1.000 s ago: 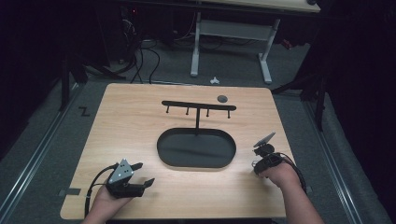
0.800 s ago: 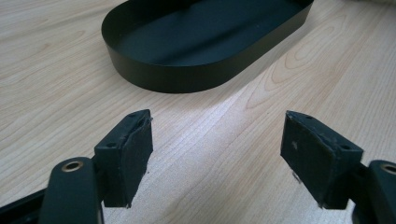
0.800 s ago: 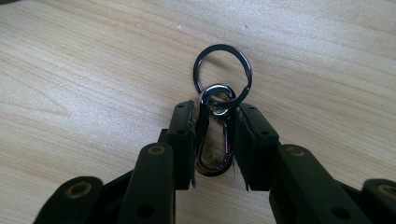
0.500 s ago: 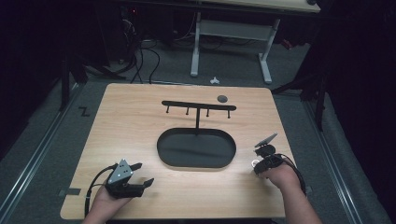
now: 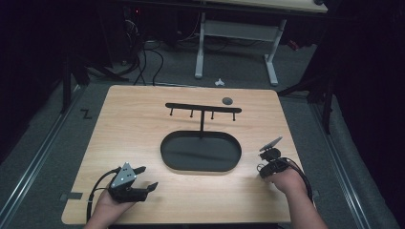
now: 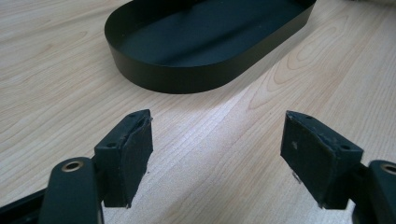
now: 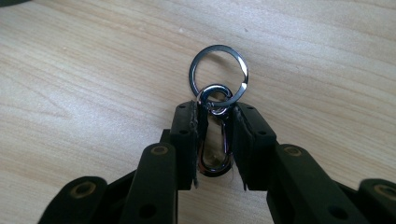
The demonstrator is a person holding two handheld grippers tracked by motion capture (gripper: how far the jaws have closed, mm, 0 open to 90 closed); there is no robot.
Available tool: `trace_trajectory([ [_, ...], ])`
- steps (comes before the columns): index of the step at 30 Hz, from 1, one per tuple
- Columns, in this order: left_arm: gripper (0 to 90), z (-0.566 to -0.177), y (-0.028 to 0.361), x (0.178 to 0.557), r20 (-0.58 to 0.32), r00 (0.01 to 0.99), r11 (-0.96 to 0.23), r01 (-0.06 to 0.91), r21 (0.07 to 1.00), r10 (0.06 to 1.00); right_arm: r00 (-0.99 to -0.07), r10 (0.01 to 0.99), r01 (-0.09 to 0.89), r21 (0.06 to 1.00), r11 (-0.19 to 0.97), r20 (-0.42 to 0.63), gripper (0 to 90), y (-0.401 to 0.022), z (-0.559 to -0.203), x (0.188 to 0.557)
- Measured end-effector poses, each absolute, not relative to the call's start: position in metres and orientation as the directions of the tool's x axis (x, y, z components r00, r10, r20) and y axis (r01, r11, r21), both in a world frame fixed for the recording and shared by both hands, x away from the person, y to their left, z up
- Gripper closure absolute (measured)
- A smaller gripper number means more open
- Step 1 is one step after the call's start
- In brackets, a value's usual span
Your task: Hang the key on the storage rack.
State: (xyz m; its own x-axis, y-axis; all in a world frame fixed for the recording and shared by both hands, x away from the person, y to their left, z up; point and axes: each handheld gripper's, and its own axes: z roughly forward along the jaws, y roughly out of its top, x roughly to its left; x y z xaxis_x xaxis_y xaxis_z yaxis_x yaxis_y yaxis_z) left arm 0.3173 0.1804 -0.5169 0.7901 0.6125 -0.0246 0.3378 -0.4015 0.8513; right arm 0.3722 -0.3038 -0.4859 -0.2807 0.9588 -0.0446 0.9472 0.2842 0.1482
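Lying flat on wood, the silver keyring [image 7: 218, 71] joins a shiny oval clip [image 7: 214, 144].

Dim room, dark grey carpet floor [image 5: 52, 143]. Light wood table [image 5: 143, 129] in foreground. Behind it a white-legged desk [image 5: 236, 33], cables [image 5: 143, 62] tangled on floor at left, small white bit [image 5: 219, 82] nearby. Black drapes [image 5: 372, 95] at right.

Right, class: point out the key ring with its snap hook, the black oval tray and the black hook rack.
key ring [image 7: 219, 71], right gripper view, on the ring's upper rim.
snap hook [image 7: 215, 154], right gripper view, on its body between the tongs.
oval tray [image 5: 200, 151], high view, on its floor.
hook rack [image 5: 203, 108], high view, on the crossbar.
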Motion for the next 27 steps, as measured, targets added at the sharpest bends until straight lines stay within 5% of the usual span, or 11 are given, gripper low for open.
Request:
trace_trajectory([
  [27,25.5,-0.516,0.181,0.318,-0.025,0.789,-0.398,0.336,0.854,0.614,-0.345,0.933,0.918,0.172,0.358,-0.099,71.4,-0.289,-0.457,0.363],
])
